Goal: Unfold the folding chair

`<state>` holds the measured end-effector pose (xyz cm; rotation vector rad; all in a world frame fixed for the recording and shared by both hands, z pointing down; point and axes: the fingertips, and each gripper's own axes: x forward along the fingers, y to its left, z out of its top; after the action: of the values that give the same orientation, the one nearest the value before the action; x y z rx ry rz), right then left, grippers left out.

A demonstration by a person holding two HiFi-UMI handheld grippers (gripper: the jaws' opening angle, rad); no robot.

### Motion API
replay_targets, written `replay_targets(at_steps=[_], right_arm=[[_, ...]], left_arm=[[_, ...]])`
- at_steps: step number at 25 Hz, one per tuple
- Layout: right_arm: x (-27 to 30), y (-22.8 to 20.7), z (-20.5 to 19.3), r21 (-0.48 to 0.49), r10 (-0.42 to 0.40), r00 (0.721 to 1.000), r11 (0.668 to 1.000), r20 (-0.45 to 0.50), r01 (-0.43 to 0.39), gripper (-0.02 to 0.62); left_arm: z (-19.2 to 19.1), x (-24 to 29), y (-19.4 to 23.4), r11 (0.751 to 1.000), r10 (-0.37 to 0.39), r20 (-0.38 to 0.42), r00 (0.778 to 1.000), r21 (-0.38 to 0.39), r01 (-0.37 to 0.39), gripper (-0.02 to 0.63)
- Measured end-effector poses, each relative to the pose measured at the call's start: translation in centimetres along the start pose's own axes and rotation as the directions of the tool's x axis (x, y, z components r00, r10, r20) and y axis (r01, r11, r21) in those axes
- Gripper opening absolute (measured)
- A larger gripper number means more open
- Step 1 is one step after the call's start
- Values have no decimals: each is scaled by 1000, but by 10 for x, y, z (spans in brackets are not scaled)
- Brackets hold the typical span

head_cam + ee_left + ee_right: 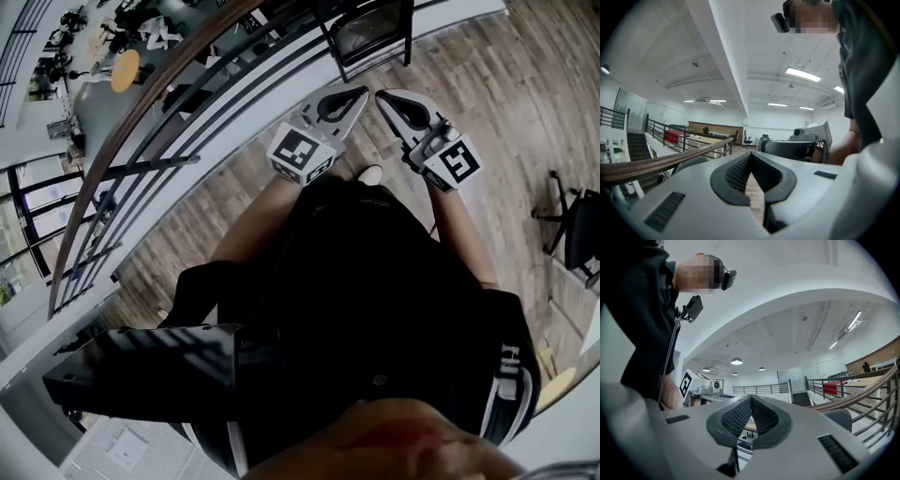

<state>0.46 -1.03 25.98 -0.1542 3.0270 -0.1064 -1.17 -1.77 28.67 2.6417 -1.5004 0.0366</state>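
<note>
Clothing print: the person's black garment (pixel 375 300) carries white block letters (pixel 511 362) at its right edge in the head view. They curve away and cannot be read.
Marker cubes: the white cube (pixel 302 153) on the white two-jaw left gripper (pixel 362 92) and the white cube (pixel 453 161) on the white two-jaw right gripper (pixel 380 96) bear black-and-white square patterns, no words.
Left gripper: its ribbed black pads meet at the tips, with nothing between them.
Right gripper: its jaws are likewise together and empty. The tips of the two grippers are close to each other.
Head view only: brown plank floor (pixel 487 84), a pale shoe (pixel 371 173) just below the grippers, and a black office chair (pixel 577 230) well off to the right.
Folding chair: the black-framed folding chair (pixel 370 37) stands on the floor beyond both grippers, apart from them, against the white base of the railing. I cannot tell whether it is folded.
Railing: a brown wooden handrail over black bars (pixel 141 122) runs past the chair.
Gripper views only: a white ceiling with strip lights (pixel 802 74), a dark staircase (pixel 637 146), and a long pale counter (pixel 710 139) far across the hall. Each view also catches the other gripper.
</note>
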Motion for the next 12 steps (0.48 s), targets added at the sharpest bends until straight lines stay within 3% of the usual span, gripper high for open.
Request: replay_targets(at_steps=[12], right_arm=[[42,-55,-13,-1,-4,999,1000,-37,4,8]], left_arm=[[-6,28,62,1000,13,3,1000,-13,-13,4]])
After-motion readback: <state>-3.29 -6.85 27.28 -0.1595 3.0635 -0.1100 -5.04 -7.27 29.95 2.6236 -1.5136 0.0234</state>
